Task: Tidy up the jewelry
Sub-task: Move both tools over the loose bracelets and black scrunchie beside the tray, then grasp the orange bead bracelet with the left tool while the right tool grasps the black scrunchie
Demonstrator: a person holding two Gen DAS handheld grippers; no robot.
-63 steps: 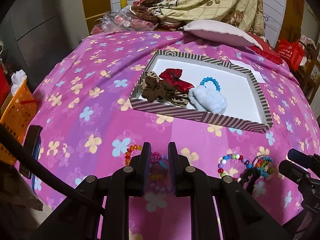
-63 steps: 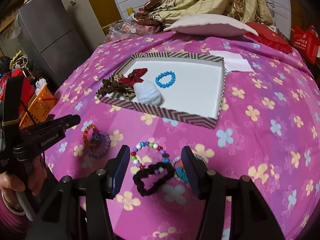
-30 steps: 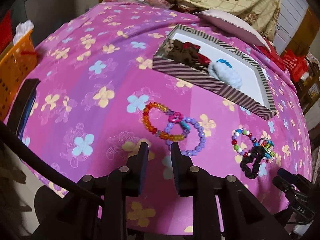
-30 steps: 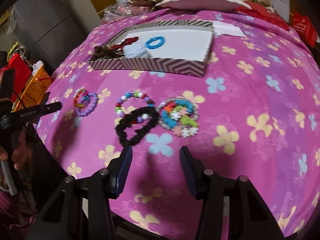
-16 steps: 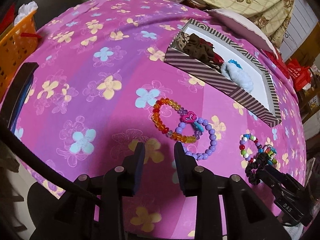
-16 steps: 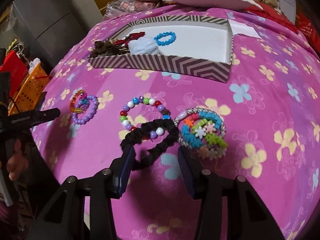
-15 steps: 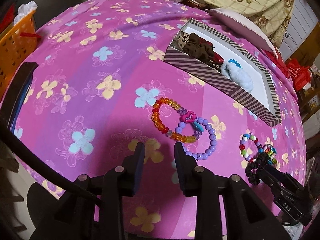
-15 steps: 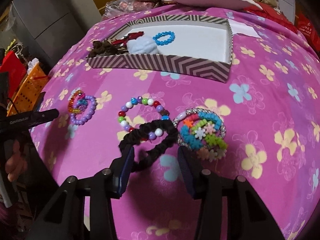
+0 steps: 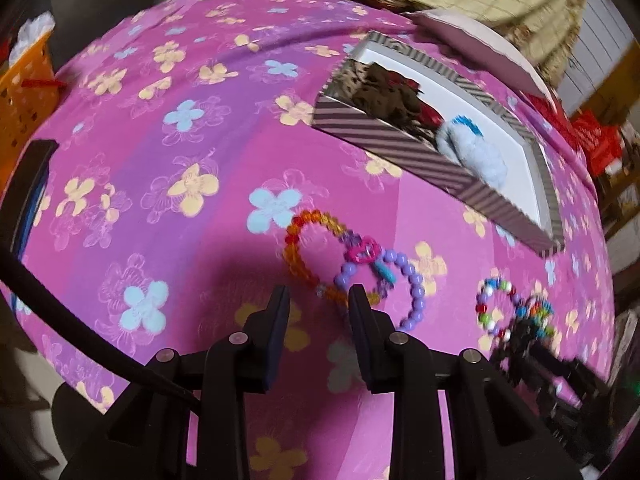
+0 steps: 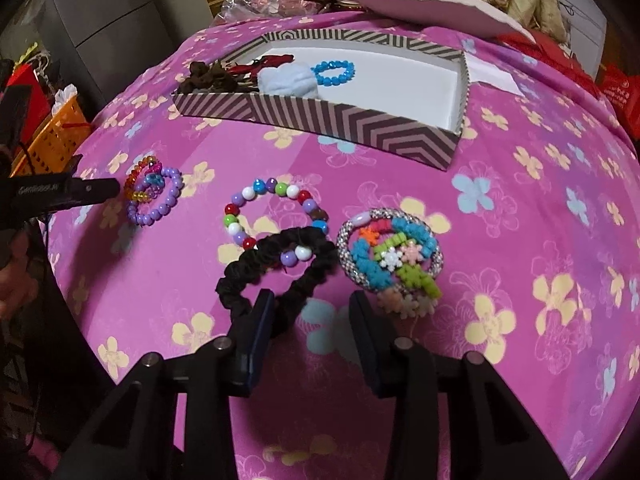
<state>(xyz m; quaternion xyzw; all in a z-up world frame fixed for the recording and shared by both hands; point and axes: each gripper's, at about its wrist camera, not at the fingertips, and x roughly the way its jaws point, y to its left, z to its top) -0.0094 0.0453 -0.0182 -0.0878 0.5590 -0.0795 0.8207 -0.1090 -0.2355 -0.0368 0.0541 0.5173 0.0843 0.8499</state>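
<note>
On the pink flowered cloth (image 9: 168,184) an orange bead bracelet (image 9: 298,240) overlaps a purple bead bracelet (image 9: 414,292). My left gripper (image 9: 318,300) is open, with the orange bracelet's near end between its fingertips, untouched. In the right wrist view a black scrunchie (image 10: 280,268) lies over a multicoloured bead bracelet (image 10: 276,208), beside colourful snowflake bracelets (image 10: 392,256). My right gripper (image 10: 310,308) is closing around the scrunchie's near loop; only the left finger meets it. The striped box (image 10: 340,120) holds a blue bracelet (image 10: 334,72), a pale blue scrunchie (image 10: 288,80) and brown ones (image 10: 208,76).
An orange basket (image 10: 56,136) stands off the bed's left side. A pillow (image 10: 440,4), a blanket and a plastic bag lie behind the box, a white paper (image 10: 492,72) to its right. A hand (image 10: 16,276) holds the left gripper (image 10: 80,192).
My left gripper has opened wider and come down onto the orange bracelet's near end. My right gripper has narrowed and moved forward to the black scrunchie.
</note>
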